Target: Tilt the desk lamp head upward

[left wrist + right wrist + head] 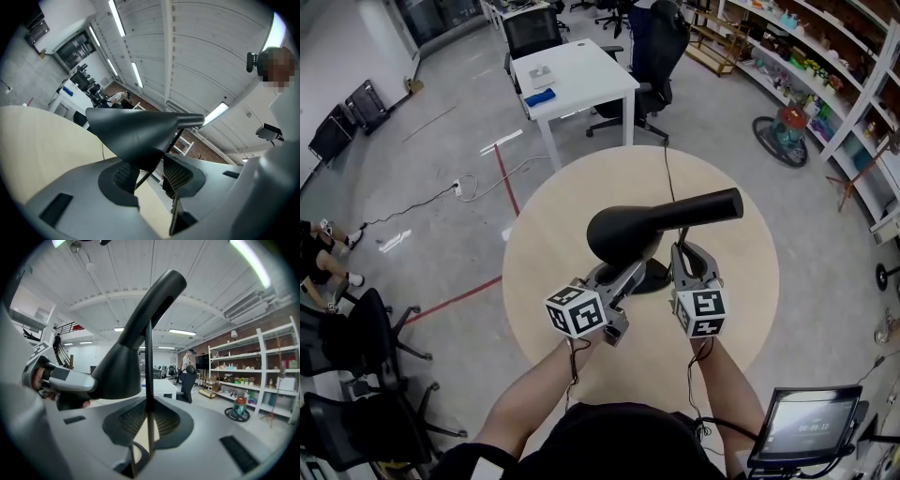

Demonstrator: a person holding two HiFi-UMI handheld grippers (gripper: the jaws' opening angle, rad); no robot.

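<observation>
Lamp head (656, 223) stood over the middle of the round table (546, 281), above its base (656, 278) and directly ahead of you. Your left gripper (622, 278) had its jaws drawn in on the lower rim of the wide end, with only a narrow gap between the pads and the rim seated in it. Your right gripper (685, 253) had its jaws closed almost fully on the thin stem (148, 380), which ran straight up between them.

Finding on method: the division of work was sound. In my judgement the right gripper needed to hold the stem firm so that the base did not lift or slide, while the left raised the wide end in a slow arc about the joint. The hold on the rim looked shallow and the surface smooth. A slip was the likely fault, so a deeper bite or a push from under the rim was advisable. Modest force was called for, as the joint's stiffness could not be read.

Orientation: the long axis ran across the table from your left to your right, close to level in the head view. The wide mouth lay at the left, facing down and toward you as far as I could judge. The narrow end pointed right and slightly away.
</observation>
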